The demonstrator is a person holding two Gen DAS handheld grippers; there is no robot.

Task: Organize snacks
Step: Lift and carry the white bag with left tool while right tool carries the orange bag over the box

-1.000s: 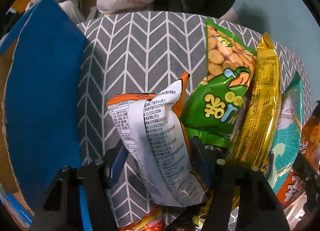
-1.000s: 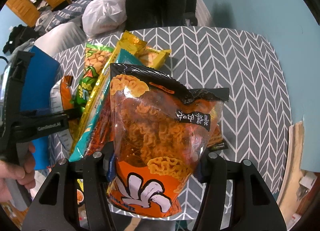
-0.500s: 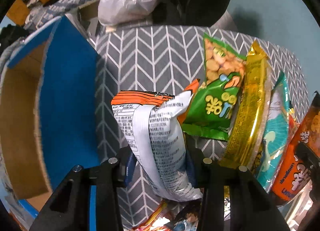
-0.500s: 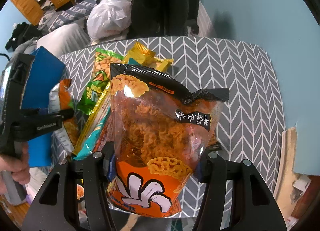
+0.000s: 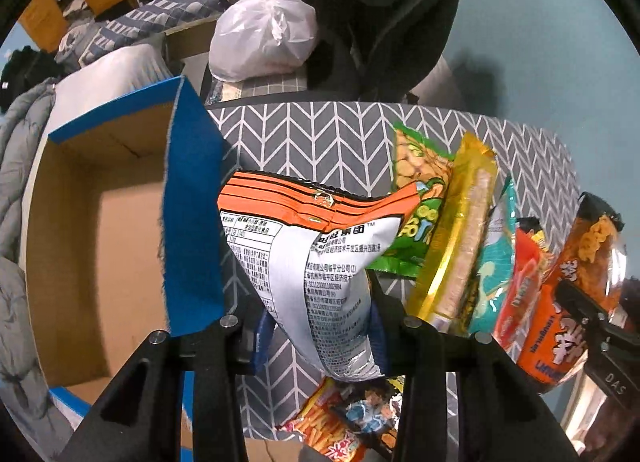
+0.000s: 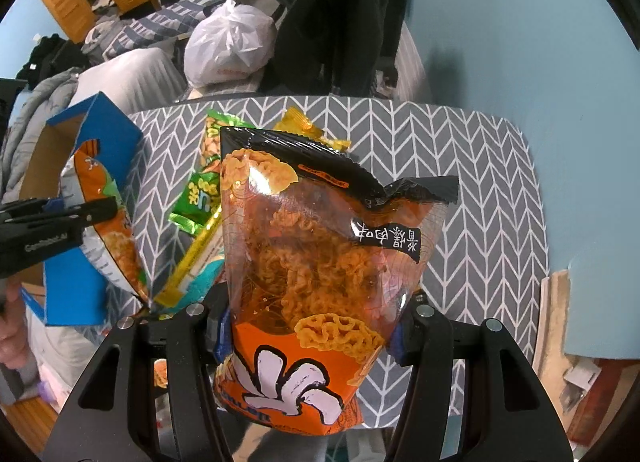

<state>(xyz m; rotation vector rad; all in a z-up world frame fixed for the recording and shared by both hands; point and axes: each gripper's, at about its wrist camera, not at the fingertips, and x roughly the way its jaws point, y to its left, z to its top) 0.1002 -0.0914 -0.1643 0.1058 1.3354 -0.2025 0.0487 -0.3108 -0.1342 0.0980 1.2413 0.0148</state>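
Two snack bags are up off the table now, one per gripper. Vs a sec ago: the left-wrist view sits higher, so the blue cardboard box [image 5: 192, 218] shows its brown inside where before only the blue wall showed, and more of the room behind comes in. The white-and-orange bag [image 5: 320, 262] was loose between wide jaws then; the pads have since come in on it and its lower part looks pinched. The right-wrist view is a bit higher too, with the grip on its bag unchanged.

White-and-orange bag: silver-white back w/ dense black print, orange striped top seal, puffy, hanging over the chevron tablecloth [image 5: 304, 134] just right of the box wall. Beside it on the cloth lie a green peanut bag [image 5: 416, 198], a gold wafer pack [image 5: 460, 234], a teal pack [image 5: 492, 262] and a red pack [image 5: 524, 282], stacked on edge and leaning. A further orange pack [image 5: 340, 430] lies below the held bag.

Left gripper [image 5: 320, 338]: jaws closing, blue pads already pressing both sides of the white-and-orange bag, gap narrow. In the right-wrist view a hand [image 6: 12, 326] holds its handle at the left edge.

Right gripper [image 6: 308, 334]: about half open, clamped on the orange noodle-snack bag [image 6: 320, 254], a clear-front pack w/ black top seal and crinkly noodle pieces inside, held upright over the cloth.
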